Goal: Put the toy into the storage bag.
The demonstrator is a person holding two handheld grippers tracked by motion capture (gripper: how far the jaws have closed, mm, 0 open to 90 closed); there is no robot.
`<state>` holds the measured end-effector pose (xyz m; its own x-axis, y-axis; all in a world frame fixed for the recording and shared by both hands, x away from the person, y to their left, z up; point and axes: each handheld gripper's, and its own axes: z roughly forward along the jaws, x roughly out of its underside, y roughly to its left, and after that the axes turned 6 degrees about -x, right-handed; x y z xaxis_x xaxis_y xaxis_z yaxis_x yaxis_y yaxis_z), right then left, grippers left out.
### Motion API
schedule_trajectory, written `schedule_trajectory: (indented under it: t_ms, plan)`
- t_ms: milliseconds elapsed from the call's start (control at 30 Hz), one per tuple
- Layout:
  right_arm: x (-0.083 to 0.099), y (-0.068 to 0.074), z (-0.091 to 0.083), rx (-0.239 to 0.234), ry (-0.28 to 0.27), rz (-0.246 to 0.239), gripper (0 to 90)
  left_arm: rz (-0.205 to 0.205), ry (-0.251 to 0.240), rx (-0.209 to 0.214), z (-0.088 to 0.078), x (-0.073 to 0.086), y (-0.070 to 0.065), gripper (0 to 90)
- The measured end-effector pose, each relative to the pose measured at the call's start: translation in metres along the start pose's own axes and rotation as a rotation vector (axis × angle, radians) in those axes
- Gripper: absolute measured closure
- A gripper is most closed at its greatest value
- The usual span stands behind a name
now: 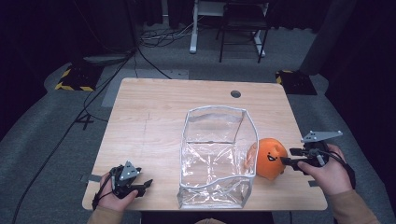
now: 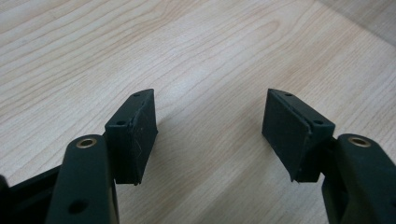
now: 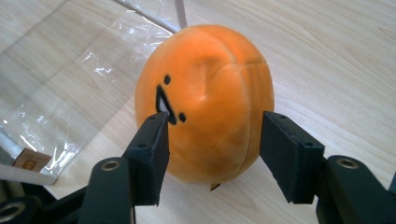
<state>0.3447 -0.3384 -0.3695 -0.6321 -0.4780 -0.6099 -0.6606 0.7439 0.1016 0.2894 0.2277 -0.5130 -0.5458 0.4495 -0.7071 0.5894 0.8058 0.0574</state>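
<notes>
An orange round plush toy with a small drawn face rests on the wooden table, right up against the right wall of a clear plastic bag that stands open in the middle. My right gripper reaches in from the right. In the right gripper view its jaws stand on either side of the toy and are open, with no clear squeeze. My left gripper lies near the front left corner. Its jaws are open over bare wood.
The table has a round cable hole at the back right. The bag's clear wall lies just left of the toy. A chair and floor cables lie beyond the far edge.
</notes>
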Motion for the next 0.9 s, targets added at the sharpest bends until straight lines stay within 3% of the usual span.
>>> schedule_trajectory:
  t_ms: [333,567,600,767,900]
  plan:
    - [-0.02,-0.013,0.014,-0.014,0.018,0.011,41.7,-0.013,-0.014,-0.01,-0.003,0.006,0.001,35.4]
    - [-0.029,-0.022,0.032,-0.054,0.049,0.034,41.0,-0.018,-0.013,-0.018,-0.004,0.006,0.0,35.3]
    - [-0.029,-0.023,0.034,-0.059,0.048,0.036,42.4,-0.022,-0.014,-0.02,-0.004,0.006,-0.001,35.2]
    - [-0.034,-0.022,0.032,-0.081,0.069,0.016,66.6,-0.028,-0.015,-0.02,-0.004,0.007,-0.002,35.2]
    - [-0.038,-0.015,0.027,-0.071,0.089,-0.022,75.2,-0.029,-0.016,-0.02,-0.004,0.007,-0.002,35.2]
